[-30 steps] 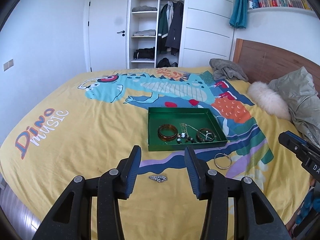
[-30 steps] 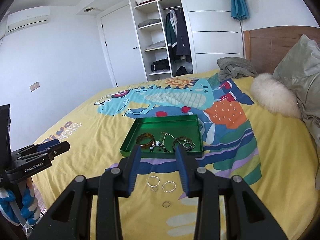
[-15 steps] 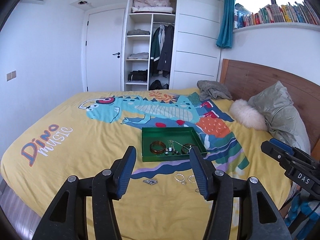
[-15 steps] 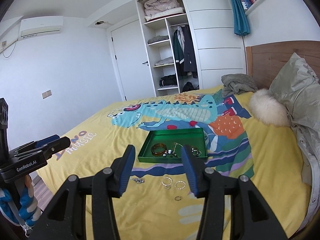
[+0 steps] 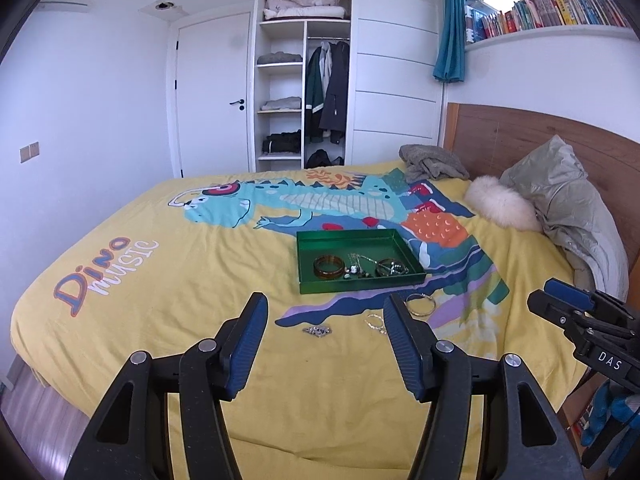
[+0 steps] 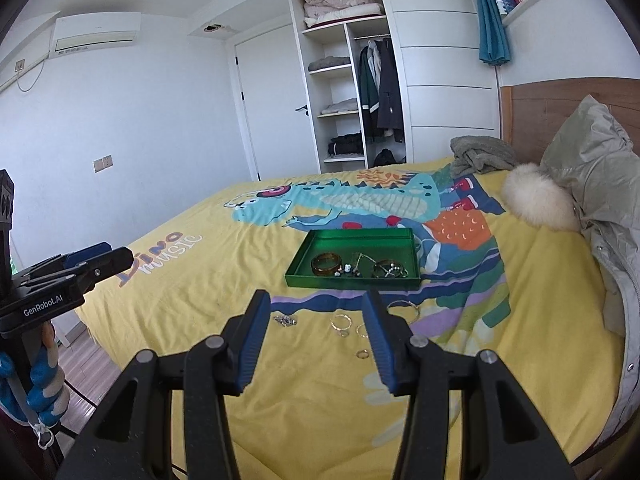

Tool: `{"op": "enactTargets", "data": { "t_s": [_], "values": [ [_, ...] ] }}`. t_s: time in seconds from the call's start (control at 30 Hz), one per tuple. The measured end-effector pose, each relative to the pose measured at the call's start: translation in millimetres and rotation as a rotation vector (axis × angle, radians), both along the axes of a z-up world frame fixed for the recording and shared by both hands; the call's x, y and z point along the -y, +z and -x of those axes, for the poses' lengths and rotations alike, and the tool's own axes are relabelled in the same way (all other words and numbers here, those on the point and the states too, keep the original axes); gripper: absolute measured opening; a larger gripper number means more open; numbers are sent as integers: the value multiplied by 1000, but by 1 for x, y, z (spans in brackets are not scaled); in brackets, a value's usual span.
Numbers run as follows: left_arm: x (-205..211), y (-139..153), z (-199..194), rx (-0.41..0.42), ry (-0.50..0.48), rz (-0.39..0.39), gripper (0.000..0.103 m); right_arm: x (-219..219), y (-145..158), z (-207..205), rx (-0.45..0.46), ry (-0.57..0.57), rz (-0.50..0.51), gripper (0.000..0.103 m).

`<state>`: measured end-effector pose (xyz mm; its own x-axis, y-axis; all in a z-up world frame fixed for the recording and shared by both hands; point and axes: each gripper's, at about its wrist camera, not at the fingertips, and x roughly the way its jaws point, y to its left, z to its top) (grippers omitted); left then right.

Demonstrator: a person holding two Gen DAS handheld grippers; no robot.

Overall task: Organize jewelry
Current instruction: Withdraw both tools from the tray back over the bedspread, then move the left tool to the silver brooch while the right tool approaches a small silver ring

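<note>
A green tray (image 5: 360, 285) lies on the yellow bedspread and holds an amber bangle (image 5: 329, 267), a dark bracelet (image 5: 390, 268) and small beads on a chain. Loose jewelry lies on the cover in front of it: a silver chain piece (image 5: 317, 331), a large hoop (image 5: 420, 304), small hoops (image 6: 341, 322) and a ring (image 6: 362, 354). My left gripper (image 5: 325, 304) hovers well back from these, its jaws opening with nothing between them. My right gripper (image 6: 316, 300) is open and empty too, short of the tray (image 6: 352, 282).
A white fur cushion (image 5: 500, 208), a grey-green jacket (image 5: 568, 200) and a grey garment (image 5: 432, 162) lie along the wooden headboard (image 5: 520, 136). An open wardrobe (image 5: 304, 92) stands beyond the bed. The bed's near-left edge drops to the floor (image 6: 80, 360).
Both grippers have drawn back from the tray, so the jewelry looks farther and more of the room shows. Both pairs of jaws stand wider than before.
</note>
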<state>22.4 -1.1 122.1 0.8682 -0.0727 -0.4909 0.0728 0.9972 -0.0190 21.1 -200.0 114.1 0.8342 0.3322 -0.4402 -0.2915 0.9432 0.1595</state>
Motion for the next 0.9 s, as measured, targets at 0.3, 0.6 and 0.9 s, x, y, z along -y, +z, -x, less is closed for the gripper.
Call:
{"op": "enactTargets", "data": {
  "t_s": [0.3, 0.6, 0.9],
  "values": [
    [-1, -34, -16, -58, 8, -10, 60, -5, -30, -2, -22, -8, 58, 46],
    [-7, -52, -36, -97, 15, -12, 60, -4, -48, -23, -59, 3, 40, 46],
    [-11, -67, -52, -127, 20, -20, 60, 2, -61, -41, -78, 4, 33, 46]
  ]
}}
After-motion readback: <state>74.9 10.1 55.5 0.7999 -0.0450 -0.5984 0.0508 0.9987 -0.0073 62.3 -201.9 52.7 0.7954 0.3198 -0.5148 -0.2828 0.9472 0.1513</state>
